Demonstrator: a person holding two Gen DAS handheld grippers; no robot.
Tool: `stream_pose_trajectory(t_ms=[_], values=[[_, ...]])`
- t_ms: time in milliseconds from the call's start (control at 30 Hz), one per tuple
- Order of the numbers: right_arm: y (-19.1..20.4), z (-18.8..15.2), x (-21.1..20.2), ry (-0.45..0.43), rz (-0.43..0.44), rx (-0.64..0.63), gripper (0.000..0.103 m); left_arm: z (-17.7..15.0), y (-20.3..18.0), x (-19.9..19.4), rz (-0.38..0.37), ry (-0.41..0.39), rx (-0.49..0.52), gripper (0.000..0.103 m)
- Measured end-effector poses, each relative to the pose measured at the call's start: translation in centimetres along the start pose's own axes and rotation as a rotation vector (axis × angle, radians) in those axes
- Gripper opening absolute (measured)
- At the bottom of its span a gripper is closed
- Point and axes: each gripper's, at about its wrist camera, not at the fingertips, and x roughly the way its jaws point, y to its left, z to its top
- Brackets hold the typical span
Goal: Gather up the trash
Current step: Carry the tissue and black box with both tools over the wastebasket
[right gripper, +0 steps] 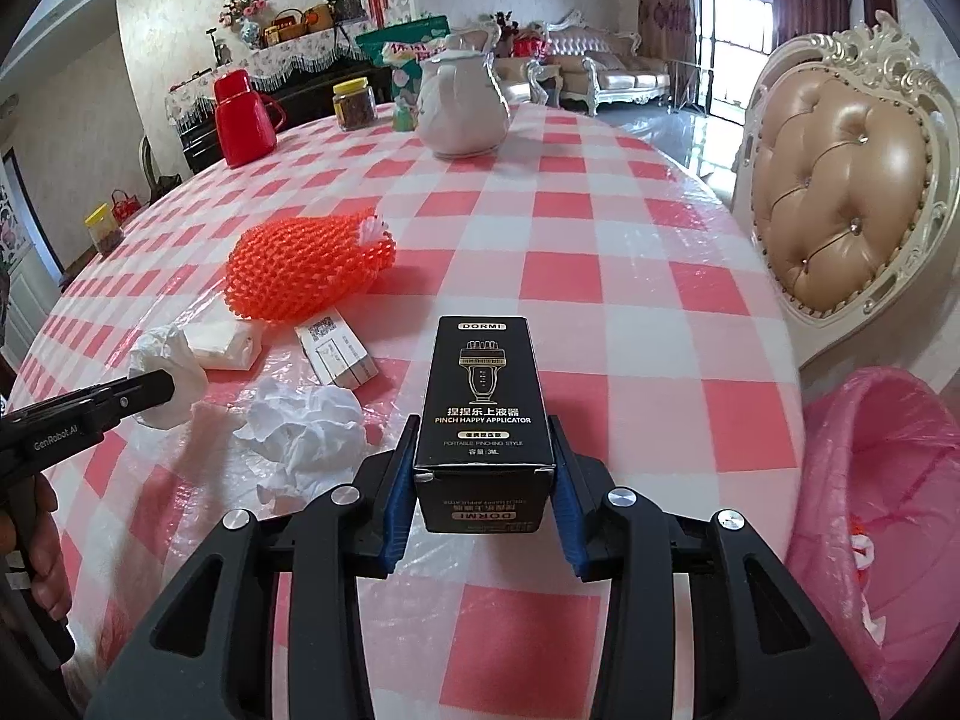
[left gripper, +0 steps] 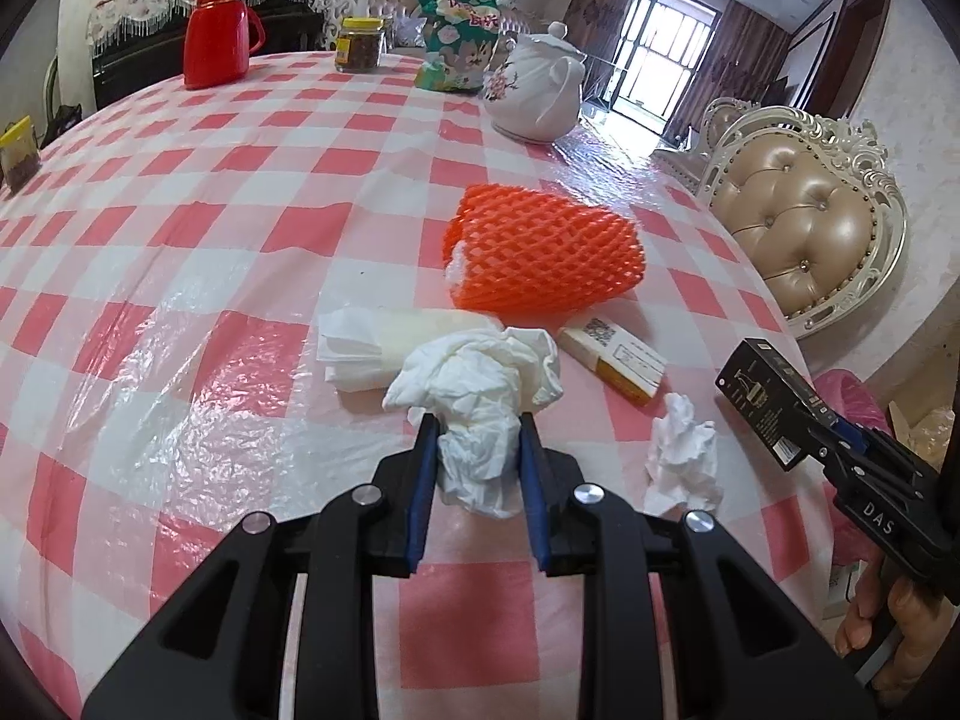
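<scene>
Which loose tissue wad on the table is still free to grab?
Start at the orange foam net on the checked table. Nearer the table's edge lies a small white-and-orange carton. The free tissue wad sits just beyond it, lying alone, unlike the bigger wad clamped in the left gripper.

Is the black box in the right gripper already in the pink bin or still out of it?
Out. The black box sits clamped in the right gripper above the checked tablecloth, with the pink bin off to its side.

Home dining room, checked tablecloth [right gripper: 600, 228], ornate tufted chair [right gripper: 840, 192], sofa [right gripper: 618, 75] (living area beyond), teapot [right gripper: 462, 108]
</scene>
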Motion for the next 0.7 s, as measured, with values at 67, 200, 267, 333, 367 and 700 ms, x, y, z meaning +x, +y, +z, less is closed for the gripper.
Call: stream_pose_trajectory(t_ms=[67, 200, 267, 333, 367, 700], values=[[-0.2, -0.1, -0.6, -0.013, -0.005, 0.001, 0.038, 0.0, -0.2, -0.4, -0.002, -0.006, 0.003, 0.025], [-0.5, -0.3, -1.8, -0.034, -0.011, 0.006, 0.038, 0.0, -0.9, -1.2, -0.007, -0.021, 0.013, 0.025], [-0.7, -0.4, -2.4, -0.043, -0.014, 0.011, 0.038, 0.0, -1.3, -1.6, -0.010, -0.027, 0.020, 0.025], [-1.1, -0.5, -3.0, -0.057, -0.022, 0.017, 0.038, 0.0, -1.8, -2.0, -0.014, -0.034, 0.027, 0.025], [-1.2, -0.5, -3.3, -0.062, -0.025, 0.021, 0.038, 0.0, -2.1, -2.3, -0.016, -0.037, 0.031, 0.025], [-4.0, -1.6, -6.6, -0.117, -0.078, 0.063, 0.038, -0.1, -5.4, -3.9, -0.053, -0.066, 0.085, 0.025]])
